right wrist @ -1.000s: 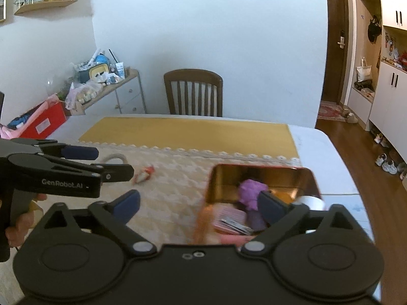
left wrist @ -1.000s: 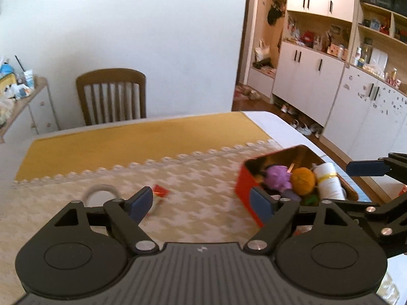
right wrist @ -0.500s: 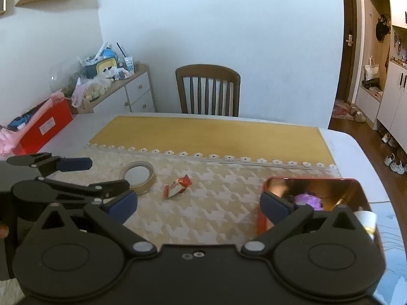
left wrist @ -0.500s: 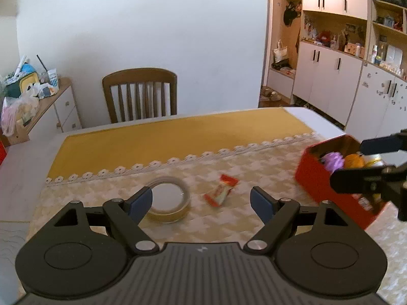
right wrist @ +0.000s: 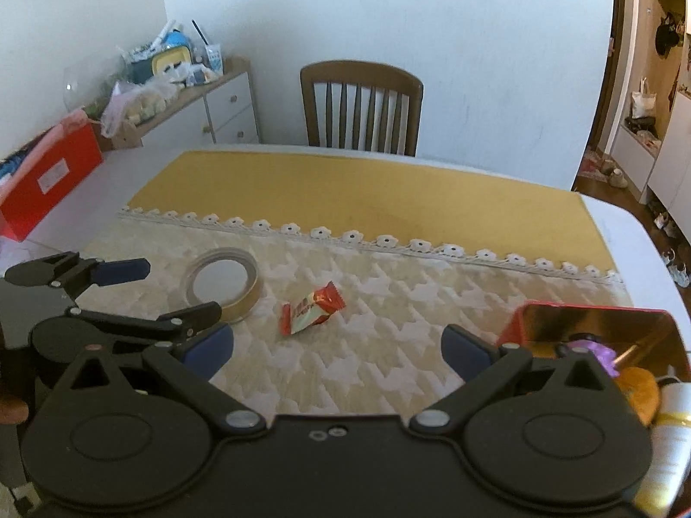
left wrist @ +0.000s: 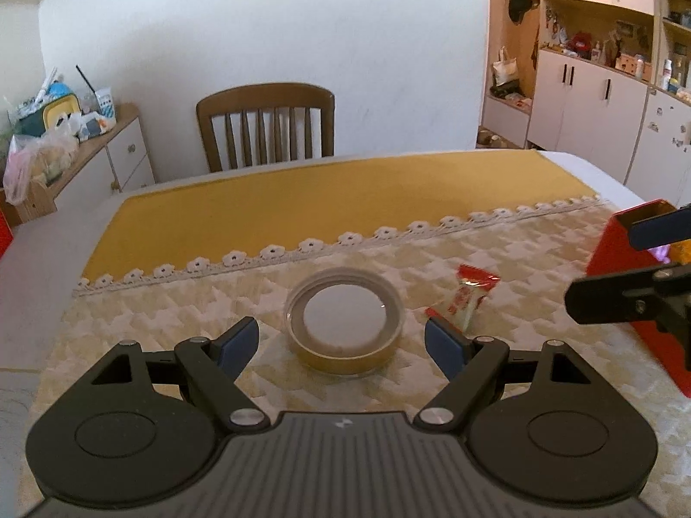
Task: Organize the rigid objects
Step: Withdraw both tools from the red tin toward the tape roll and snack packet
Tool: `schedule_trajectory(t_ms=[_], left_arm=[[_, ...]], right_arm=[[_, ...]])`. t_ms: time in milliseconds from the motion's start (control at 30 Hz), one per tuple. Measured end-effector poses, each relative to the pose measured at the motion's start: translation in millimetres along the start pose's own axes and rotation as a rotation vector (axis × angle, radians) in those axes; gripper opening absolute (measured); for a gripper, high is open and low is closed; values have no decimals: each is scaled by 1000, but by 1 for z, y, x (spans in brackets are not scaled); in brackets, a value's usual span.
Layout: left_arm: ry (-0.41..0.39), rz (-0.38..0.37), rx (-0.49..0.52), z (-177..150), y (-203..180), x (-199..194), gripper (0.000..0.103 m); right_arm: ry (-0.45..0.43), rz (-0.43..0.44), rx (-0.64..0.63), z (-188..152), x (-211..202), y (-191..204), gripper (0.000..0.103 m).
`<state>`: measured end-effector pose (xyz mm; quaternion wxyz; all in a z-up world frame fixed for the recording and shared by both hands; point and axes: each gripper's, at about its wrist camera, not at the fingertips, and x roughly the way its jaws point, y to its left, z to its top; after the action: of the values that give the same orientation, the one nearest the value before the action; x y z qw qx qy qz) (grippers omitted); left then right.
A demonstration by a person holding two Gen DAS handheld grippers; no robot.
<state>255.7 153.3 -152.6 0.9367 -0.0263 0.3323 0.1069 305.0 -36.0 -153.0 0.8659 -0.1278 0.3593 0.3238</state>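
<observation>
Item one, your left gripper (left wrist: 341, 341): jaws spread wide, nothing between the pads, hovering over the patterned cloth with the tape roll lined up in the gap ahead of the fingertips.

Item two, your right gripper (right wrist: 337, 352): jaws likewise wide apart and empty, pointed down at the cloth; its fingers also show at the right edge of the left wrist view, in front of the tin.

Item three, tape roll (left wrist: 344, 320): lying flat on the cloth, just beyond your left fingertips, apart from both pads.

Item four, red snack packet (right wrist: 312, 307): lying on the cloth between the tape roll and the tin, touching neither.

Item five, red tin (right wrist: 587, 323): open, gold inside, at the right of the table (right wrist: 635, 233); it holds a purple toy (right wrist: 598, 354), an orange ball (right wrist: 639, 390) and a white cylinder (right wrist: 673, 440).

Item six, wooden chair (left wrist: 265, 125): at the far side of the table, against the white wall.
</observation>
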Motion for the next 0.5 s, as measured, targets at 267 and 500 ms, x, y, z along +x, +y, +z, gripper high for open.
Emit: schedule_trajectory(t_ms=[267,500], left_arm=[[9,5,7,-5,1,30,84],[-10,-1,53,-8,-1,44,84]], right_arm=[[78,-26,16,8,56,-4,98],[123,32,48,11,83,-6,79]])
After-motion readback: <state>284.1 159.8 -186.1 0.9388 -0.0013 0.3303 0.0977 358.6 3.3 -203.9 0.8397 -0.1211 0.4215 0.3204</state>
